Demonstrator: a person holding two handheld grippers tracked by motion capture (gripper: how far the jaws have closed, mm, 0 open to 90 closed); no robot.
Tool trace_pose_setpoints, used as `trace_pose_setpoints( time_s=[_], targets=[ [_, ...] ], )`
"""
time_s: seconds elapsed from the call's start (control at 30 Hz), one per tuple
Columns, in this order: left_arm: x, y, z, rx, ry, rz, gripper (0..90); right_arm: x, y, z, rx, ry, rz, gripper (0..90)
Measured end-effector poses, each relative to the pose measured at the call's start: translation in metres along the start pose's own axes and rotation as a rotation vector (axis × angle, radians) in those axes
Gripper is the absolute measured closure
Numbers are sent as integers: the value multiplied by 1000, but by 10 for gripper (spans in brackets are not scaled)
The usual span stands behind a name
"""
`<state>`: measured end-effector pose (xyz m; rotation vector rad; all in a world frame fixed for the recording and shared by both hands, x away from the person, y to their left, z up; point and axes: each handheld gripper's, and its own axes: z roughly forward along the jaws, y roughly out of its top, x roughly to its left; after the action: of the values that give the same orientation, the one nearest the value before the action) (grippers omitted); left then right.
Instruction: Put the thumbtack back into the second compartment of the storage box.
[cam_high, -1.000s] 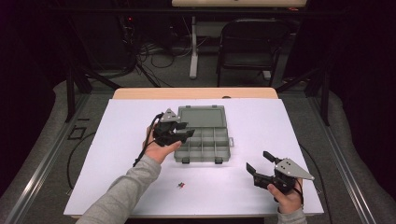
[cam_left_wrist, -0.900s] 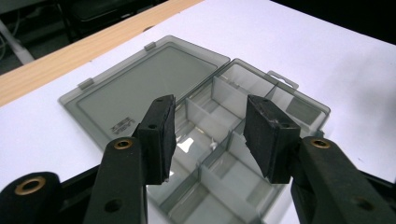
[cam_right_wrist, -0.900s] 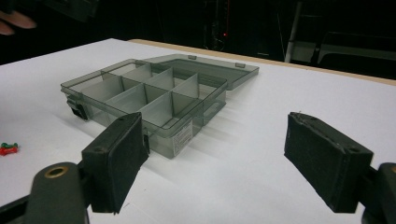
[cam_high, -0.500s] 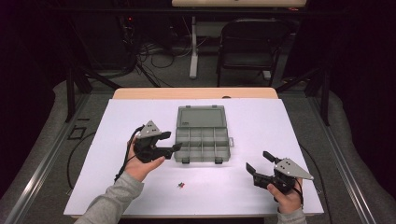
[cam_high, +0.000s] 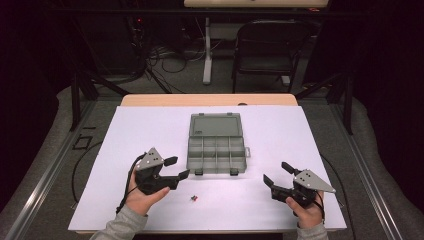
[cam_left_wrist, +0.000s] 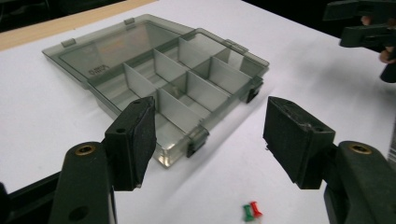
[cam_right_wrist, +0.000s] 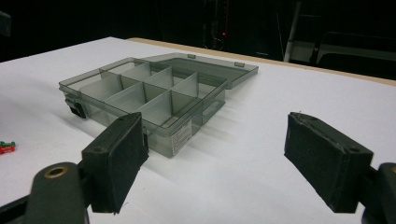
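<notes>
Your box (cam_high: 217, 145) sits open mid-frame, ready for the two tiny pins (cam_high: 193, 198) below it, and your left claw (cam_high: 174, 168) and right claw (cam_high: 274, 174) wait wide apart, empty.

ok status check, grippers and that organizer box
Left gripper open, right gripper open, both empty. Organizer box lid open, compartments look empty. Two pushpins on table near left gripper.
</notes>
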<state>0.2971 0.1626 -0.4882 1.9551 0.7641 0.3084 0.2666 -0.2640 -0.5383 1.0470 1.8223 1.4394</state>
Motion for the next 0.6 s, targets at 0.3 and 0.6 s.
trace_pose_setpoints(
  time_s=[0.3,0.6],
  targets=[
    [-9,-30,3,20,-10,-30,454,0,0,0,-3,-1,-1,195],
    [-13,-45,18,92,-31,-23,581,0,0,0,-5,-3,1,195]
  ],
)
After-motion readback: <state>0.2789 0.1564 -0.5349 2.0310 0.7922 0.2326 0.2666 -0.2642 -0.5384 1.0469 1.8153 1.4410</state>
